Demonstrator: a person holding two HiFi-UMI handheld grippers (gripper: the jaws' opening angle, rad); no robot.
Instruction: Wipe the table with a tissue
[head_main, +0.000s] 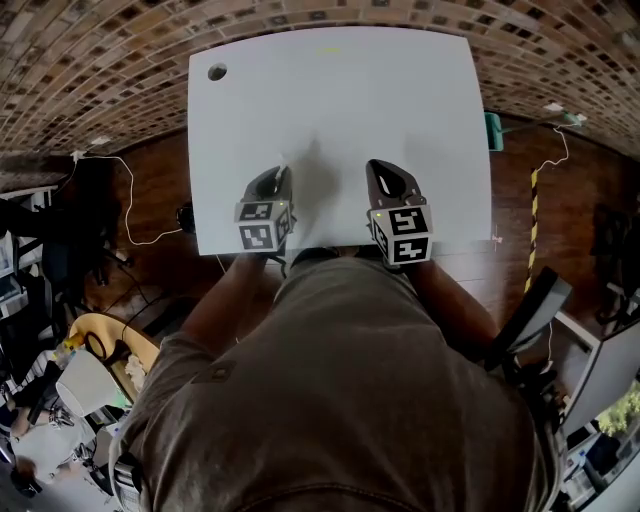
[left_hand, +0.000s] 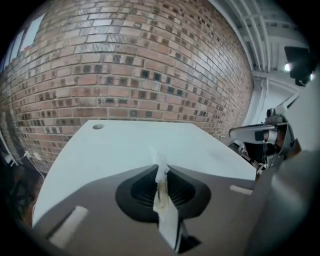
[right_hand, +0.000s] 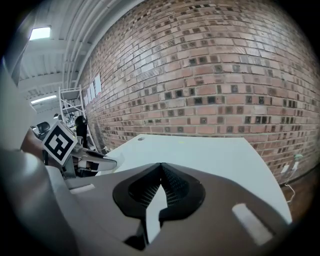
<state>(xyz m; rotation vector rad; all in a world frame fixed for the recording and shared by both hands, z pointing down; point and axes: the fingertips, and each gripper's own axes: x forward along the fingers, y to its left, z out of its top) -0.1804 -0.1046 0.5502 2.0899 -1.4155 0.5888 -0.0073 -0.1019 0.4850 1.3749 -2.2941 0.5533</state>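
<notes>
A white rectangular table (head_main: 330, 110) fills the middle of the head view. My left gripper (head_main: 277, 177) hangs over its near edge, shut on a white tissue (left_hand: 161, 172) that sticks up as a thin crumpled strip between the jaws; a small tip of the tissue (head_main: 282, 166) shows in the head view. My right gripper (head_main: 388, 177) is beside it over the near edge, shut with nothing between its jaws (right_hand: 161, 167). In the right gripper view the left gripper (right_hand: 75, 155) shows at the left.
A round cable hole (head_main: 217, 71) sits in the table's far left corner. A brick wall (left_hand: 125, 65) stands right behind the table. Cables (head_main: 130, 210) lie on the wooden floor at the left, and clutter and chairs (head_main: 540, 310) stand to both sides of me.
</notes>
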